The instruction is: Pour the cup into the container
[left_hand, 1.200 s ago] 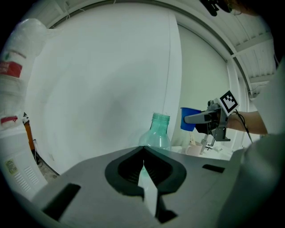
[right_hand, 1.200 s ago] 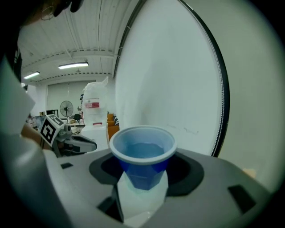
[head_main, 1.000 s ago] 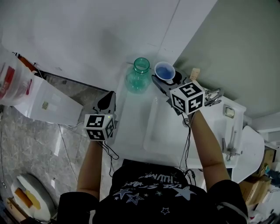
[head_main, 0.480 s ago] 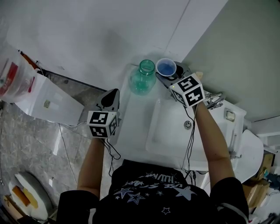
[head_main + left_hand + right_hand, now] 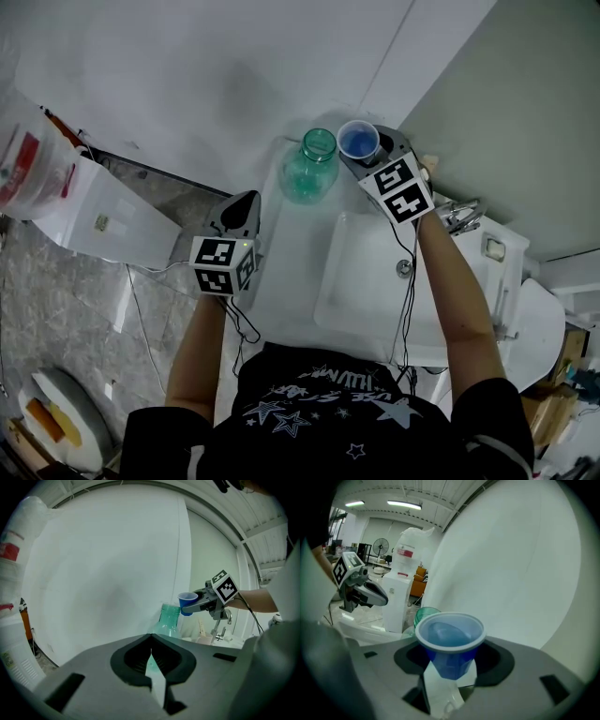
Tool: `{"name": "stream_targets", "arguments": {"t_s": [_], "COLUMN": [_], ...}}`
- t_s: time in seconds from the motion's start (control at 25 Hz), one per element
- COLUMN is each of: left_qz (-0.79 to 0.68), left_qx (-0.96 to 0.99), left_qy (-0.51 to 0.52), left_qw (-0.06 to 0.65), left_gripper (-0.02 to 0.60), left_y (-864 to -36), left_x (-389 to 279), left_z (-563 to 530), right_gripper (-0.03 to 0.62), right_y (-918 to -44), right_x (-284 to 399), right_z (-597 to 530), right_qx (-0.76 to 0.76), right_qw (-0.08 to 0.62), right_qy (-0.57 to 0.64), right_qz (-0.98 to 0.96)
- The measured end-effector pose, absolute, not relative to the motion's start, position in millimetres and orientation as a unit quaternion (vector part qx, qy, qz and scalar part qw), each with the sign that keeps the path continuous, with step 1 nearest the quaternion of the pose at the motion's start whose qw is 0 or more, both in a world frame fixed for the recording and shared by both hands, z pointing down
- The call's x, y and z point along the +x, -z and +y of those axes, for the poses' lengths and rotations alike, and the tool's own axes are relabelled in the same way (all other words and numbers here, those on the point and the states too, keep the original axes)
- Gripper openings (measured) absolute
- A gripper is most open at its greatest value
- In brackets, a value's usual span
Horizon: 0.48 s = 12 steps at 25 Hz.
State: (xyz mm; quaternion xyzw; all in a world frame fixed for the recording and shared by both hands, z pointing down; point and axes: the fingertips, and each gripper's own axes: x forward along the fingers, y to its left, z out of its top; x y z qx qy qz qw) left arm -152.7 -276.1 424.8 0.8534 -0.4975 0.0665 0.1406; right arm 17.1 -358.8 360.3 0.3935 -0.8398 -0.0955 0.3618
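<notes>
My right gripper (image 5: 362, 157) pinches the blue cup (image 5: 357, 142) between its two jaws. The cup has a white rim, and its open top faces up. I hold it in the air just beside the mouth of the green bottle (image 5: 308, 167), on the bottle's right side in the head view. The bottle stands upright on the white counter (image 5: 281, 274), close to the wall and next to the sink (image 5: 361, 292). My left gripper (image 5: 240, 208) has its jaws pressed together with nothing in them. It is well apart from the bottle and points toward it.
</notes>
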Motion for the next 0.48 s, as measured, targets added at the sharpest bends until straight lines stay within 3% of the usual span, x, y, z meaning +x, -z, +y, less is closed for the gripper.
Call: {"name": "stream_targets", "arguments": {"t_s": [0.48], "left_qz": [-0.497], "left_qx": [0.854], "left_qy": [-0.063], "left_qw": [0.142], "left_gripper": [0.011], "left_y": [-427.9], "left_x": [-152.4], "left_z": [-280.1], "right_gripper": [0.252], "right_y": [-355.5], "right_x": [11.0], "right_z": [-365.7], "right_qx": [0.395], "right_qw": [0.404], "right_qy": [0.161], "right_qz": [-0.809]}}
